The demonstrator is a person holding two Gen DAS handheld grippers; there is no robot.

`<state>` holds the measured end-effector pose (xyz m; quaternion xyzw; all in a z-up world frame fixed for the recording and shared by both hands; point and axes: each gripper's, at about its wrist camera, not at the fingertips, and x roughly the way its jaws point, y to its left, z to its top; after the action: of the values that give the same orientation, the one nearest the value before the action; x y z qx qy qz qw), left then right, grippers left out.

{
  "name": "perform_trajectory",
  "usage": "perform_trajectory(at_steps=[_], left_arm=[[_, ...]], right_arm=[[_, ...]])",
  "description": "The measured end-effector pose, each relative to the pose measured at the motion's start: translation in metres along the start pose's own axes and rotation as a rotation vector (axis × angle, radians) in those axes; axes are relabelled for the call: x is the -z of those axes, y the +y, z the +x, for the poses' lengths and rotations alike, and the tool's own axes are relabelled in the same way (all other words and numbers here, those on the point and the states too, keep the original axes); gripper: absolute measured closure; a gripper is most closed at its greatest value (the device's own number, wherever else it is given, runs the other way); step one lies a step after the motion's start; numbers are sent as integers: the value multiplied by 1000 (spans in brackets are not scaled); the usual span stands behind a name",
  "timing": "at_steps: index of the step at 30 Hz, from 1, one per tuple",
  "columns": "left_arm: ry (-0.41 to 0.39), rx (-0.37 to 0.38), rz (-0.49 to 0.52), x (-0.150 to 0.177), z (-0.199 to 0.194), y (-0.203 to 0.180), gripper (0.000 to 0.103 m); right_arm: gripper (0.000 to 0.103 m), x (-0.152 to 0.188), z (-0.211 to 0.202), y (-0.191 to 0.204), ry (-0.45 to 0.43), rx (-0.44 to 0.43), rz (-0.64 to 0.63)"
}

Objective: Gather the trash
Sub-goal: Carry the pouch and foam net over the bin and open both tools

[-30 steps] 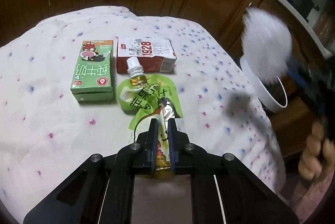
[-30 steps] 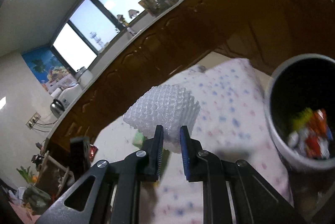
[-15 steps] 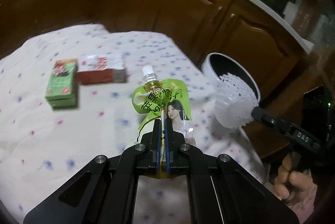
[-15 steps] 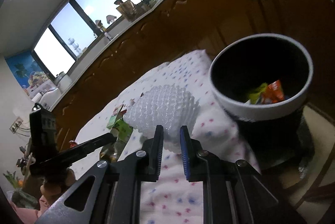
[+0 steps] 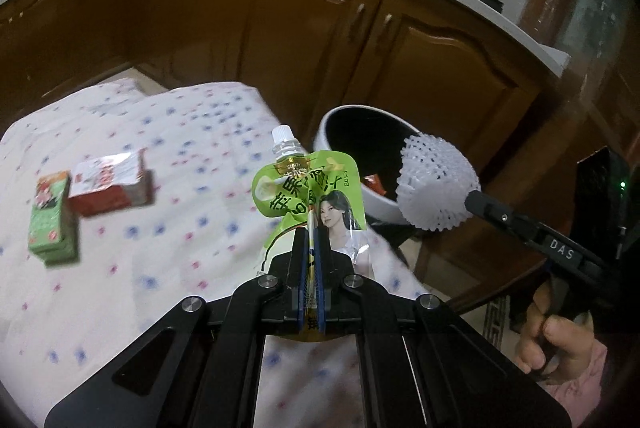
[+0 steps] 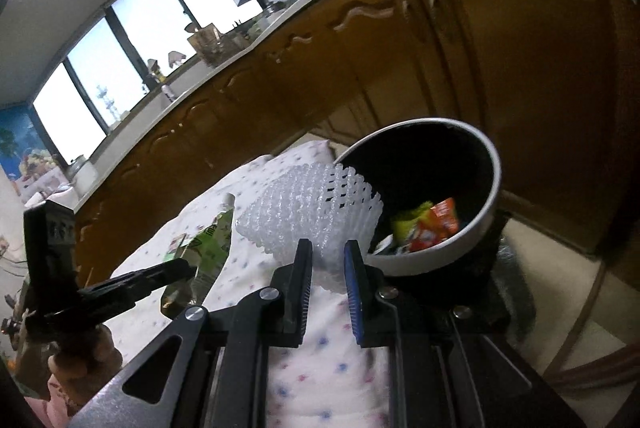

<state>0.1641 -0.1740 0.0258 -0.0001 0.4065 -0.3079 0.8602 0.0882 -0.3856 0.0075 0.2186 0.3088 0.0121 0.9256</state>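
The left gripper (image 5: 311, 240) is clamped tight on a green drink pouch (image 5: 308, 196), held upright just before the bin (image 5: 340, 120). The right gripper (image 6: 328, 256) pinches a white foam net (image 6: 308, 204) at the bin's near rim. Inside the bin lie red and yellow wrappers (image 6: 428, 228). Farther left of the bin, two cartons (image 5: 80, 204) rest on the dotted cloth (image 5: 168, 228). A second ago the pouch lay flat on the cloth.
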Motion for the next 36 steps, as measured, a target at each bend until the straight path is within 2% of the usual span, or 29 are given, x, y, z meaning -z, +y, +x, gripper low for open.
perform_trajectory(at_steps=[17, 26, 36], left_arm=[[31, 45, 108, -52, 47, -55, 101], [85, 49, 153, -78, 91, -78, 101], [149, 30, 156, -85, 133, -81, 101]], right_arm=[[86, -30, -2, -31, -22, 133, -25], [86, -49, 16, -40, 22, 189, -63], [86, -56, 39, -51, 78, 225, -68]])
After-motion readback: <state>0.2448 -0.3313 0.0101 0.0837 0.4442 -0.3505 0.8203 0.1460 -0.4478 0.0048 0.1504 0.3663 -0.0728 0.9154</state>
